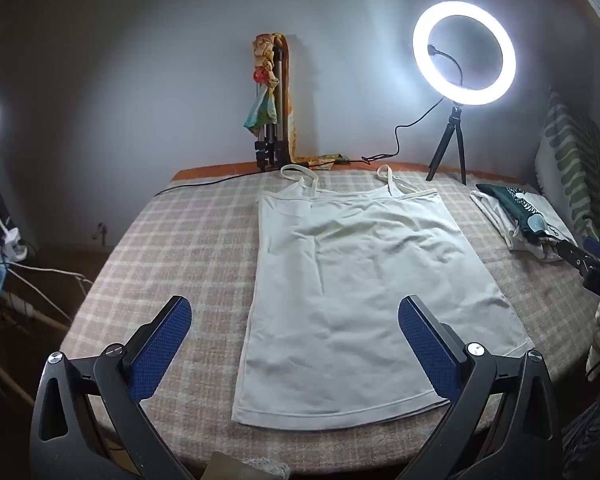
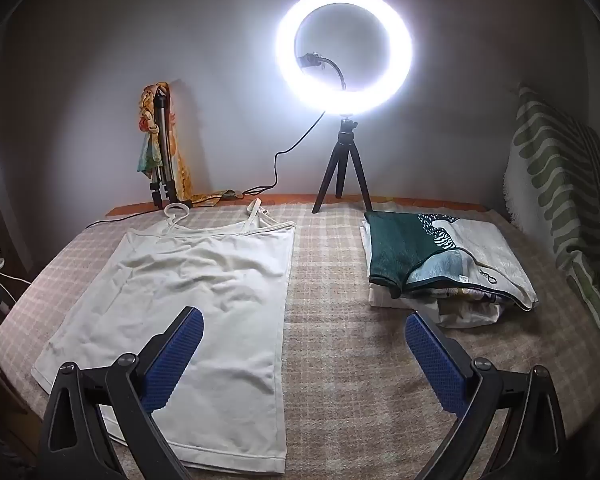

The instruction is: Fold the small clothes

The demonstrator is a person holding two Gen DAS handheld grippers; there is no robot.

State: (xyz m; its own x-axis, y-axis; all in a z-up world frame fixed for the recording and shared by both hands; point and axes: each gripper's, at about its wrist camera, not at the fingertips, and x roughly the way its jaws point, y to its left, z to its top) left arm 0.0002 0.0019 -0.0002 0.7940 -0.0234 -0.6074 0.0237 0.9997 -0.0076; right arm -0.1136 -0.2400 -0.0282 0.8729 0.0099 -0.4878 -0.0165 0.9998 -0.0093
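A white strappy top (image 1: 360, 280) lies spread flat on the checked table cover (image 1: 180, 240), straps toward the wall. It also shows in the right wrist view (image 2: 196, 296). My left gripper (image 1: 296, 312) is open and empty, held above the top's lower left part. My right gripper (image 2: 304, 328) is open and empty, over the top's right edge and the bare cover. In the left wrist view, the right gripper (image 1: 588, 264) shows at the right edge.
A pile of folded clothes (image 2: 440, 264) lies at the right of the table. A lit ring light on a tripod (image 2: 344, 44) stands at the back. A folded tripod with a scarf (image 2: 160, 148) leans on the wall. A striped cushion (image 2: 560, 184) stands at far right.
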